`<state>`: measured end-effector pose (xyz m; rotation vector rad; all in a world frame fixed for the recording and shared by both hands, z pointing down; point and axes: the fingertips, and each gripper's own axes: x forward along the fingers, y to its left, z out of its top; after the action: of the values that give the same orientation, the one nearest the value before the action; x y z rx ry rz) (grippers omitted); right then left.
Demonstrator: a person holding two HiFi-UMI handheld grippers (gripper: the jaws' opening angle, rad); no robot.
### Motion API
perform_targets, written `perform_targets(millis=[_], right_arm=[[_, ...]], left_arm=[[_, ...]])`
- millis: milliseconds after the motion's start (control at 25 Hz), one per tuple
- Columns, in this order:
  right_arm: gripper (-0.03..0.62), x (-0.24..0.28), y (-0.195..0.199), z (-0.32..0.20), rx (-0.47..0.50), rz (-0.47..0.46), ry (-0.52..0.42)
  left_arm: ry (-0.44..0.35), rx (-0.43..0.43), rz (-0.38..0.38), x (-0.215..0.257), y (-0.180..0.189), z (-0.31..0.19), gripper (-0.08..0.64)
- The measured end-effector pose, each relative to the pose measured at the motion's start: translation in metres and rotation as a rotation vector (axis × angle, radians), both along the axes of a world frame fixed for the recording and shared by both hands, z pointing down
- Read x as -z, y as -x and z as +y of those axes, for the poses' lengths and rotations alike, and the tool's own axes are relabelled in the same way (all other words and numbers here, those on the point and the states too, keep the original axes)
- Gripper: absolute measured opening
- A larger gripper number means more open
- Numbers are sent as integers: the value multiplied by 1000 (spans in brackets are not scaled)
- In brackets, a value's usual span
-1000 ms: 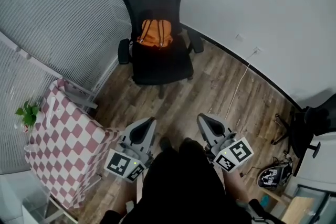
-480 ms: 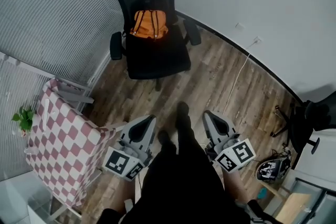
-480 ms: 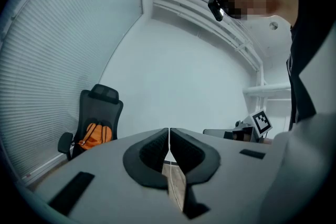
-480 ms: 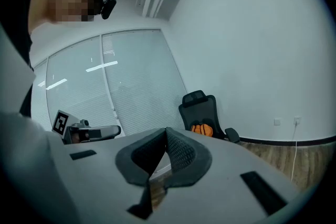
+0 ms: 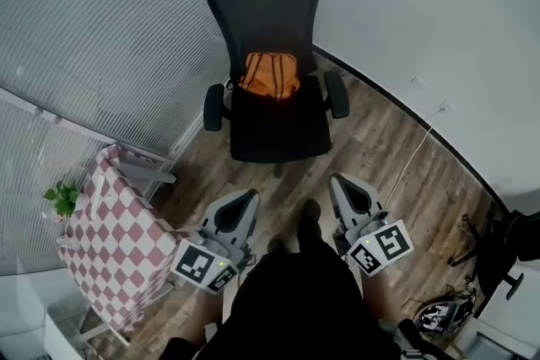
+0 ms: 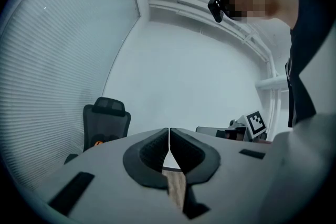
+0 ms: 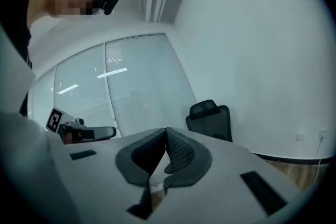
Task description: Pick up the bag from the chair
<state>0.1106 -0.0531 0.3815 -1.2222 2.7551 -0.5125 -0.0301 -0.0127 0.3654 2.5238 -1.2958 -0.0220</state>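
I hold both tools low and level in front of my body, side by side, tips aimed at the chair. In the head view the left gripper [image 5: 245, 197] and the right gripper [image 5: 341, 180] flank my dark shoe [image 5: 309, 213], with their marker cubes at the rear near my torso.

The orange fabric backpack [image 5: 270, 75] lies well ahead of both tips, roughly midway between their lines. It leans against the backrest at the rear of the seat of the black mesh office chair [image 5: 279, 136]. Neither tool touches it.

Only the head view shows the bag whole. It also shows a pink-and-white chequered tablecloth [image 5: 110, 239] just left of the left gripper, and a white cable [image 5: 413, 162] on the wooden plank floor [image 5: 371, 143] ahead and right of the right gripper.

The left gripper view puts the chair left of its jaws, with only a speck of orange showing above the tool's body. Its dark pads are pressed together with nothing between them. The right gripper view puts the chair's headrest and back right of its jaws, with the bag hidden. Those jaws also meet at the tip and are empty. Each gripper view shows the other tool's marker cube off to the side.
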Motion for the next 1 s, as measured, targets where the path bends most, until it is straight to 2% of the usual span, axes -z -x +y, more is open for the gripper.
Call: perform_targets(millis=[280, 520, 760, 1000], right_arm=[[20, 0, -17, -61, 101, -14, 3], [20, -9, -27, -93, 143, -29, 29], [20, -18, -21, -109, 153, -36, 62], [20, -20, -12, -133, 94, -16, 51]], left_arm=[[-8, 61, -4, 4, -33, -57, 37], [5, 120, -8, -1, -43, -83, 36], [37, 146, -7, -12, -32, -98, 37], [28, 106, 1, -19, -8, -136, 37]])
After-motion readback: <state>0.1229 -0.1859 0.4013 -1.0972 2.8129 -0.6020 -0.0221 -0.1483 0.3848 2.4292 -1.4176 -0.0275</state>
